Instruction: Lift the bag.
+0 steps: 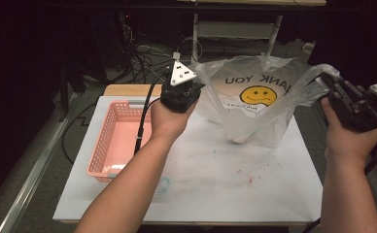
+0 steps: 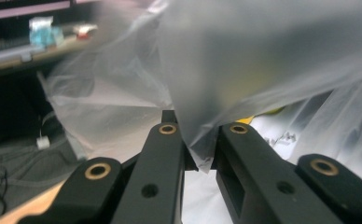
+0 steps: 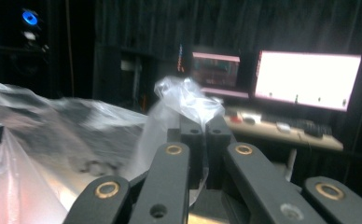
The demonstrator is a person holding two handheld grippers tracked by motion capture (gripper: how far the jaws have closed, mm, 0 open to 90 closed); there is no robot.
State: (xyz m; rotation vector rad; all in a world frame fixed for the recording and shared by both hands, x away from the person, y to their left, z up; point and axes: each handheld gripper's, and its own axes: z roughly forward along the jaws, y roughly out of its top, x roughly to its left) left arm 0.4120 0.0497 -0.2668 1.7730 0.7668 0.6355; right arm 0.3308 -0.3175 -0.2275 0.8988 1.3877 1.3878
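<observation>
A clear plastic bag (image 1: 254, 104) printed with a yellow smiley face and "THANK YOU" hangs above the white table top (image 1: 215, 179), stretched between both hands. My left gripper (image 1: 192, 88) is shut on the bag's left handle; in the left gripper view the plastic film (image 2: 202, 144) is pinched between the black jaws. My right gripper (image 1: 333, 83) is shut on the bag's right handle, and the right gripper view shows a bunch of plastic (image 3: 184, 100) sticking up from its closed jaws. Something white lies in the bag's bottom.
A pink slotted basket (image 1: 113, 141) sits at the table's left side, by my left forearm. Cables lie on the floor behind the table. In the right gripper view, lit monitors (image 3: 305, 79) and a desk stand off to the side.
</observation>
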